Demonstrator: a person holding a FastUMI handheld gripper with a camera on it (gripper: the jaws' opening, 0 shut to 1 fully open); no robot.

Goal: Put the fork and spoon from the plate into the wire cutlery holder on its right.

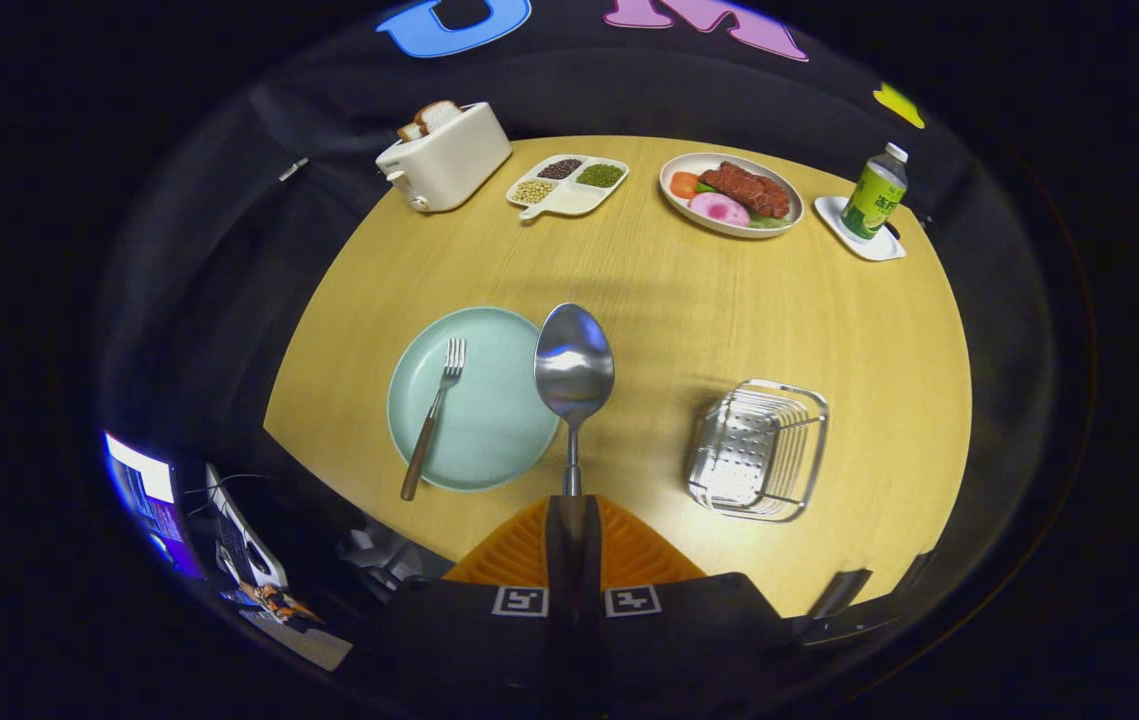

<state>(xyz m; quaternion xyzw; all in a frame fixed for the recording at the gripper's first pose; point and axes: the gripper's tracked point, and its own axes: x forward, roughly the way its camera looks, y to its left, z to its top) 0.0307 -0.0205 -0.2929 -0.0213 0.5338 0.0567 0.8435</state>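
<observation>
My gripper [570,500] is shut on the handle of a metal spoon [574,368], which sticks out ahead of the fingers with its bowl raised high over the wooden table. Below and to the left lies the pale green plate [499,450] with a fork [434,415] on it, its wooden handle reaching over the plate's near rim. The wire cutlery holder [759,450] stands on the table to the right of the plate and of the spoon, with nothing inside.
At the table's far side stand a white toaster [444,155] with bread, a divided dish of beans [567,185], a plate of food [731,192] and a green bottle [875,195] on a white coaster. The table's near edge runs just ahead of the fingers.
</observation>
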